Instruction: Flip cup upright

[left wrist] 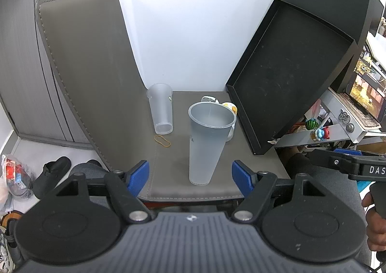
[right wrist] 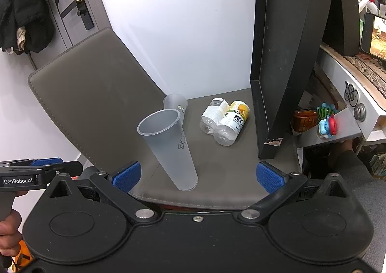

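Note:
A tall frosted plastic cup [left wrist: 207, 143] stands upright, mouth up, near the front edge of the grey chair seat [left wrist: 178, 164]; it also shows in the right wrist view [right wrist: 168, 150]. A second frosted cup [left wrist: 161, 109] stands upright behind it by the chair back, partly hidden in the right wrist view [right wrist: 175, 102]. My left gripper [left wrist: 190, 175] is open and empty, with the near cup's base between its blue pads, untouched. My right gripper [right wrist: 197, 174] is open and empty, just in front of the near cup.
Two small bottles [right wrist: 224, 120] lie on the seat at the back right. A rubber band [left wrist: 162, 141] lies by the far cup. A black tray [left wrist: 287, 75] leans against the seat's right side. The chair back [left wrist: 89, 75] rises on the left. A cluttered shelf [right wrist: 337, 114] stands at right.

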A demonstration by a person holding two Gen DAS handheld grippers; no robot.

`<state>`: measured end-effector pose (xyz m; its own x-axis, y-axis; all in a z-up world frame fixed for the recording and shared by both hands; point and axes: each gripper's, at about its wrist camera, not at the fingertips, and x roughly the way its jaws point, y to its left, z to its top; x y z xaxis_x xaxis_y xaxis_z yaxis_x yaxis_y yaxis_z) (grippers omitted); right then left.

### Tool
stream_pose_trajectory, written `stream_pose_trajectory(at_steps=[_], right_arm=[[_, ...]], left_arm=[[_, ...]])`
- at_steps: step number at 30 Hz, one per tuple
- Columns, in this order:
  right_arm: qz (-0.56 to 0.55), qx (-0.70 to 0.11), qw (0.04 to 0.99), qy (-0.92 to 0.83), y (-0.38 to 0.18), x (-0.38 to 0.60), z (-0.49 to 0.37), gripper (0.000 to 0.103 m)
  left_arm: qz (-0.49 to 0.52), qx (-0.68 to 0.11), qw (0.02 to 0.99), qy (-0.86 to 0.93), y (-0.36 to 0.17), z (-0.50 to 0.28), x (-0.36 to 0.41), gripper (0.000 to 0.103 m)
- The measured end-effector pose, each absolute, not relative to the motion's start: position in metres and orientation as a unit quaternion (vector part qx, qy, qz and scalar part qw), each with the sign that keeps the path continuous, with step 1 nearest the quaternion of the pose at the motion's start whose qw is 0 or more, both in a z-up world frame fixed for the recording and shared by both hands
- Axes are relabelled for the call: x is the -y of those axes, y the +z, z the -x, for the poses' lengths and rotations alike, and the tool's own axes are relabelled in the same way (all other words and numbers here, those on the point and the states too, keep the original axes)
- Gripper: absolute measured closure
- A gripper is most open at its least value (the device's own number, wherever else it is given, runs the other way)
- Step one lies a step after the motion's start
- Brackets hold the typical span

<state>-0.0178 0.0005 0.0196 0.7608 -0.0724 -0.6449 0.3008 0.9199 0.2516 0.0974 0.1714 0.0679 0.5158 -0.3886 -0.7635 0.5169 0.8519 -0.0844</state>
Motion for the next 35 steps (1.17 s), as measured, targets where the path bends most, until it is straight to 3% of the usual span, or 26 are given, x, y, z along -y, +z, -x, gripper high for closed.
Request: stream_pose_trajectory(at_steps=[35], right_arm=[[-0.172,-0.336,0.919,-0.11,0.0139,0.0023,0.019,0.0]], left_arm=[[-0.089,-0.407,0.869,-0.267,0.0689,-0.0948,-0.1697,0.024]])
